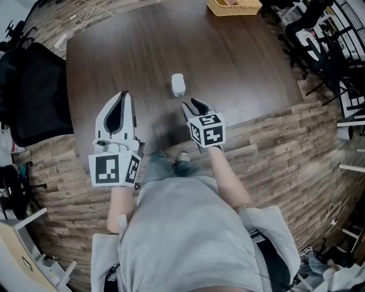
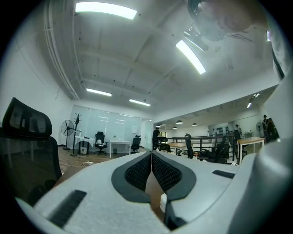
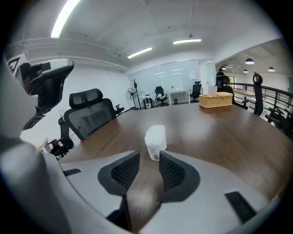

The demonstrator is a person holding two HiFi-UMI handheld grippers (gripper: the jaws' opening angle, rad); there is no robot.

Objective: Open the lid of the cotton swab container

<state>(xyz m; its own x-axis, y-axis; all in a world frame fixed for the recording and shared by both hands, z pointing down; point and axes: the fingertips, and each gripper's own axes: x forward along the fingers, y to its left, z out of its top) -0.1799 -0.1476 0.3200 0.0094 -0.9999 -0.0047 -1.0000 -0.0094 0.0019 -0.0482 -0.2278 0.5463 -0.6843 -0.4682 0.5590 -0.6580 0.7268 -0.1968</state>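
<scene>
A small white cotton swab container (image 1: 178, 85) stands upright with its lid down near the middle of the dark wooden table (image 1: 239, 68). In the right gripper view the container (image 3: 155, 142) is just beyond the jaw tips, slightly ahead of them. My right gripper (image 1: 191, 105) (image 3: 149, 157) is open, a gap between its pads and nothing in it. My left gripper (image 1: 121, 94) (image 2: 151, 153) is shut on nothing, held to the left of the container and short of it. A sliver of the container (image 2: 163, 202) shows below the left jaws.
A wicker basket (image 1: 234, 7) (image 3: 218, 99) sits at the table's far edge. A black office chair (image 1: 31, 91) (image 3: 91, 116) stands left of the table. Cables (image 1: 85, 14) lie on the floor at the far left. More chairs and racks (image 1: 325, 40) crowd the right.
</scene>
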